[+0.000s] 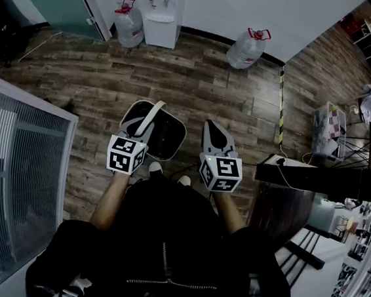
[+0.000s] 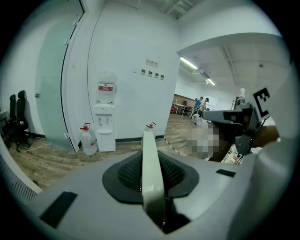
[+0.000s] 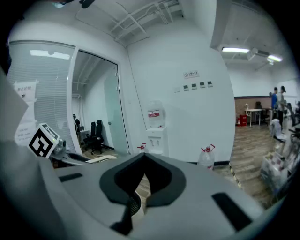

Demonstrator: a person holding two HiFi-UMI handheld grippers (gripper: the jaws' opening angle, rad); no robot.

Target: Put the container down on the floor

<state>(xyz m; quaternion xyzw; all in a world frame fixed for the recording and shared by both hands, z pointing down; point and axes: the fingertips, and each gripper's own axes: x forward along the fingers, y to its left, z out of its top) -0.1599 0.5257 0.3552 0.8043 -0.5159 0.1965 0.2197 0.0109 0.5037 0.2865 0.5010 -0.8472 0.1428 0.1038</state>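
Head view looks down on a person's lap and two claws held out over a wood floor (image 1: 199,80). The left claw (image 1: 141,133) is clenched tight on the pale handle (image 1: 152,116) of the container (image 1: 170,136). Left gripper view shows this well: the handle runs straight up the middle between the two jaws, and both jaws press on it. The container is a dark, round bin with a pale rim. It lies just past the tip of the left claw, a little to the claw's right and lower down, close to the person's shoes (image 1: 156,168). I cannot tell if its bottom touches the floor. The right claw (image 1: 212,129) is just beside the container and does not touch it. Its jaws are closed together with nothing between them. Far ahead of the left claw, by the white wall, stands a water cooler (image 1: 159,7) with a big water bottle (image 1: 128,24) next to it. A second water bottle (image 1: 247,49) stands far ahead of the right claw.
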